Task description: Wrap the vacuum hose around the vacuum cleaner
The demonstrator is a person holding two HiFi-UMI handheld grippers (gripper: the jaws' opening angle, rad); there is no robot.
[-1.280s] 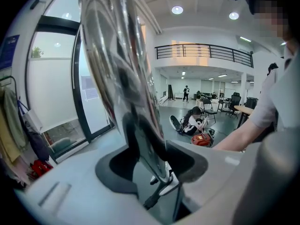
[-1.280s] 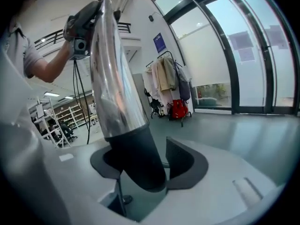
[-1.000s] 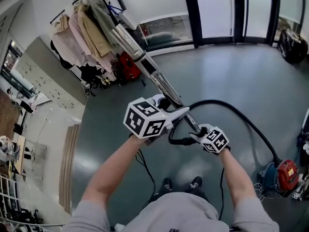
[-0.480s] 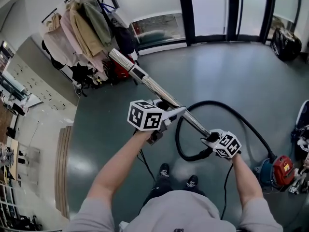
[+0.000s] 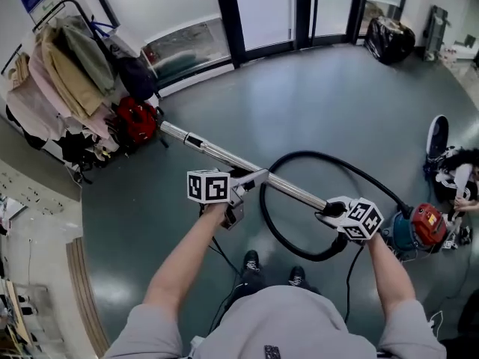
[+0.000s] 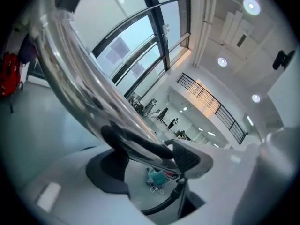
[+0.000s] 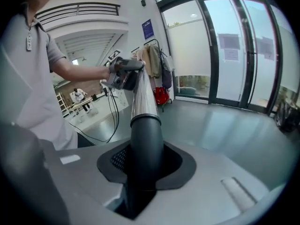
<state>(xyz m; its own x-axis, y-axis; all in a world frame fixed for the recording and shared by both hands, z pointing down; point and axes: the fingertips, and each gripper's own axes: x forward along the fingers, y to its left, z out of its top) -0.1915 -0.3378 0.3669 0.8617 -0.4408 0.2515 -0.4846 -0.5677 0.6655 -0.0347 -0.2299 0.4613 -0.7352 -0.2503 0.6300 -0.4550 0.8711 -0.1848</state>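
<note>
A chrome vacuum wand runs level from the clothes rack side toward me. My left gripper is shut around its middle; in the left gripper view the wand fills the space between the jaws. My right gripper is shut on the black hose cuff at the wand's near end. The black hose makes a wide loop under my hands and arcs right to the red and blue vacuum cleaner on the floor. The left gripper also shows far along the wand.
A clothes rack with coats and a red bag stands at the far left. Glass doors line the back, with a black bag beside them. A person's shoe and hand are at the right. Thin cables lie by my feet.
The wand has swung down from steeply raised to nearly level. My right gripper moved right and lower with the cuff, and the hose loop has widened.
</note>
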